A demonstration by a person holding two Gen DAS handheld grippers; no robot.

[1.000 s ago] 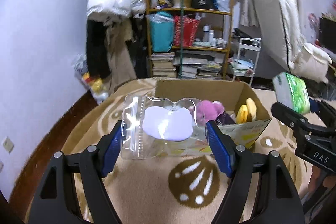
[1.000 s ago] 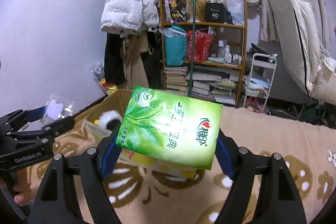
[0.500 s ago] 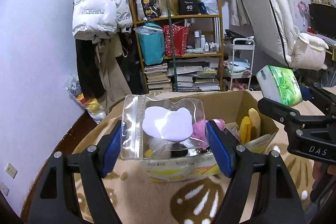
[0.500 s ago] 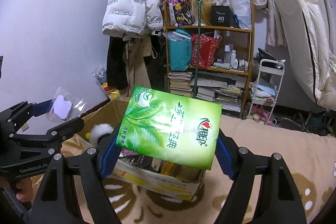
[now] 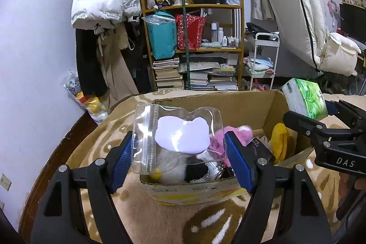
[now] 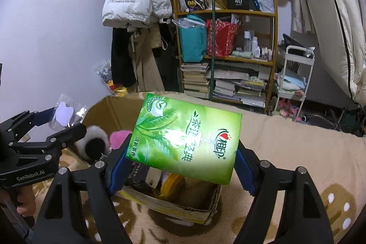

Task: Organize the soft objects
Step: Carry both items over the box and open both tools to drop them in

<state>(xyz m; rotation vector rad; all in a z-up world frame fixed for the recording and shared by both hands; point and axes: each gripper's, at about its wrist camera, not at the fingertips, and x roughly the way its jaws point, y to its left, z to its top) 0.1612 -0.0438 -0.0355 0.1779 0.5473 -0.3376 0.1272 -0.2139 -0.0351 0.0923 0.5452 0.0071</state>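
Now both grippers are closing in on the box (image 5: 249, 104) (nearer than before): the left gripper (image 5: 180, 152) is clamping the pouch (image 5: 176, 138) over it, the right gripper (image 6: 183, 159) is gripping the tissue pack (image 6: 187, 138) above it.

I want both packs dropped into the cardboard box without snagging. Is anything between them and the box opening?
Nothing visible blocks either. The clear zip bag in the left gripper and the green tissue pack in the right gripper hang over the open cardboard box, which already holds plush toys.
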